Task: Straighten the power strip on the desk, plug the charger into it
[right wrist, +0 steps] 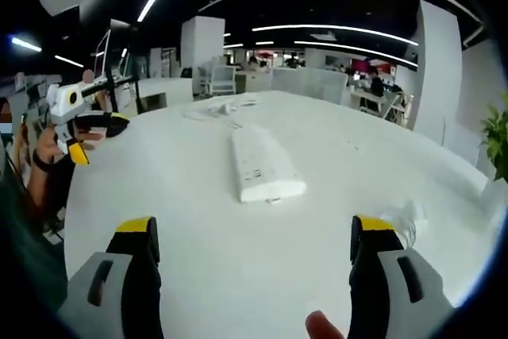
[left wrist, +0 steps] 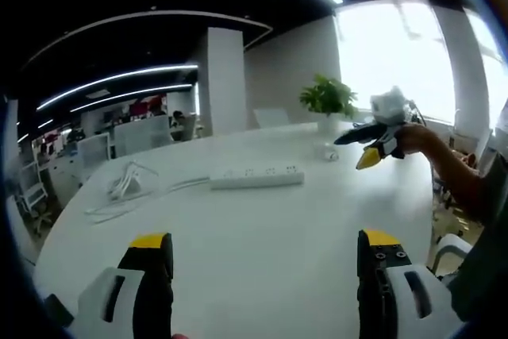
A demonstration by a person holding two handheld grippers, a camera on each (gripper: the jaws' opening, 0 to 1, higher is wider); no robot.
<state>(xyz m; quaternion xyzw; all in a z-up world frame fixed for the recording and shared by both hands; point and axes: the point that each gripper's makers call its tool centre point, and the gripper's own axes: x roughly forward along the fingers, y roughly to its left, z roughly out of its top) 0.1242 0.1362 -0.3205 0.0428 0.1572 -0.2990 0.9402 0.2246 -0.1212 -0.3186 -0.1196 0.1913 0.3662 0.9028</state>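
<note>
Left gripper [left wrist: 266, 256]: yellow-tipped black jaws spread wide, nothing between them, held low over the round white desk [left wrist: 262, 291]. Right gripper [right wrist: 254, 245]: jaws likewise spread, empty, level above the desk surface. Straight beyond the right gripper lies the long white power strip [right wrist: 260, 163], flat on the desk, end-on to it; in the left gripper view it lies crosswise. Small white charger [right wrist: 403, 218] rests just beyond the right jaw, apart from the strip. Farther off, white coiled cable [left wrist: 125, 184]. Potted green plant [left wrist: 328, 99] at far edge.
</note>
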